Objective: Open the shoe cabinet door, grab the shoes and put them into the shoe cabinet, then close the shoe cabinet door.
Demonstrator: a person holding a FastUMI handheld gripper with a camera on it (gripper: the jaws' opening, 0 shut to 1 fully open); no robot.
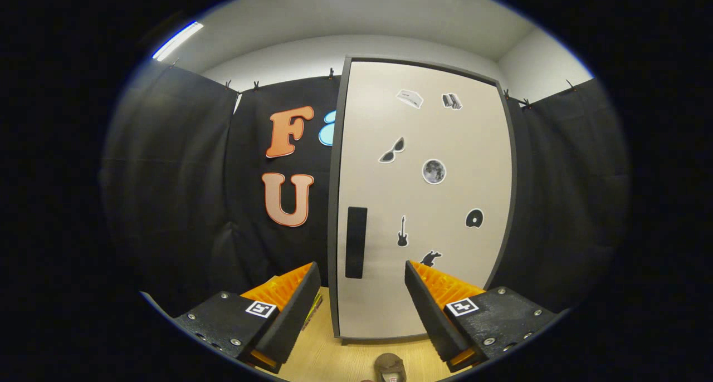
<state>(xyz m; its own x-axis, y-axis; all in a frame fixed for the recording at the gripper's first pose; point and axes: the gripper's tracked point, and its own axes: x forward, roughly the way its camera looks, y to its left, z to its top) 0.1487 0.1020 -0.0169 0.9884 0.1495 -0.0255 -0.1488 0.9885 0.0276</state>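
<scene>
The cabinet [423, 198] stands shut beyond the gripper [362, 293], whose fingers are spread apart, holding nothing. A shoe [390, 366] lies on the floor [328, 360] before the cabinet.

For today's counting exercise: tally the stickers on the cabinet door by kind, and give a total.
Card sticker: 1
Books sticker: 1
Sunglasses sticker: 1
Moon sticker: 1
Disc sticker: 1
Guitar sticker: 1
Animal sticker: 1
Total: 7

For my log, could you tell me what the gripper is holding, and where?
Nothing is held: the gripper is open, its fingers apart before the closed shoe cabinet door, touching nothing.
</scene>
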